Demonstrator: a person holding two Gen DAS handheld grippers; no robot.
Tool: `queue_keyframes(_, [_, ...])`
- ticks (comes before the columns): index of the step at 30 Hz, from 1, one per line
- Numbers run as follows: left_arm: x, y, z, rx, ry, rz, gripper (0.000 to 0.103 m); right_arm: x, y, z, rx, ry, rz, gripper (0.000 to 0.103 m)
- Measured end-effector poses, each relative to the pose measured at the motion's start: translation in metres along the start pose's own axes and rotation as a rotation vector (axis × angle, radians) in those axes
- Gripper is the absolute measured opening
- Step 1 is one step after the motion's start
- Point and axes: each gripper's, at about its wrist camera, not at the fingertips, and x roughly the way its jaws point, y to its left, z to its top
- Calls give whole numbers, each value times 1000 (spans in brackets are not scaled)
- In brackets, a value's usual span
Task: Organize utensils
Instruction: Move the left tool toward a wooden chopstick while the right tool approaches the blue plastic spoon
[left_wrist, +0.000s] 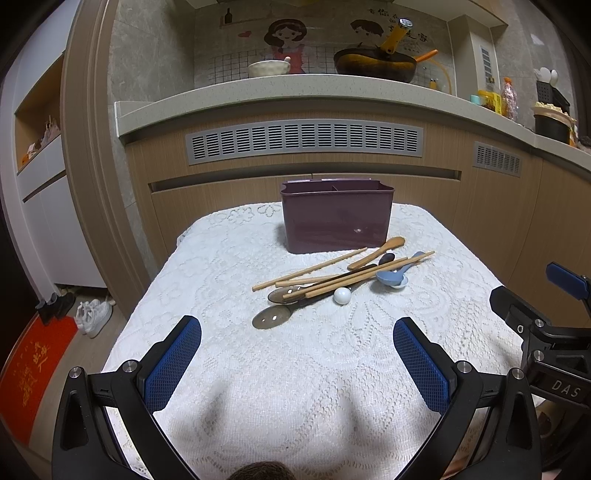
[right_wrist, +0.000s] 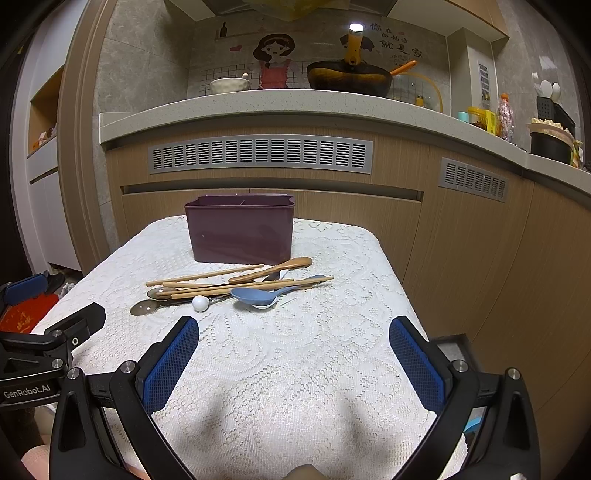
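Observation:
A dark purple utensil holder (left_wrist: 336, 218) (right_wrist: 240, 229) with divided compartments stands at the far side of the lace-covered table (left_wrist: 295, 369) (right_wrist: 295, 369). In front of it lies a loose pile: wooden chopsticks (left_wrist: 310, 269) (right_wrist: 207, 275), a wooden spoon (left_wrist: 376, 253) (right_wrist: 273, 269), a blue spoon (left_wrist: 395, 273) (right_wrist: 258, 295), grey translucent spoons (left_wrist: 271, 317) (right_wrist: 146, 307), and a utensil with a white ball end (left_wrist: 342, 295) (right_wrist: 200, 303). My left gripper (left_wrist: 297, 332) and right gripper (right_wrist: 293, 332) are both open and empty, hovering near the table's front, well short of the pile.
Wooden cabinets with grey vents (left_wrist: 304, 140) and a counter with a pan (left_wrist: 375, 64) and bowl (left_wrist: 269, 68) rise behind the table. Shoes (left_wrist: 92, 315) and a red mat (left_wrist: 33, 369) lie on the floor at left. The right gripper's body (left_wrist: 546, 339) shows beside the left.

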Motion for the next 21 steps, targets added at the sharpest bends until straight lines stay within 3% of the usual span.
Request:
queue_keyframes(10, [6,2,6,2,28,-13,103,8,-4,1,7,24,9,102])
queue_keyframes(17, [38,10,20,19,103,-42,103,27,-6,9,-26,56,11,102])
queue_keyframes(21, [58,22,32,21,100,-63,103,49,-7,21,-64,77,7,102])
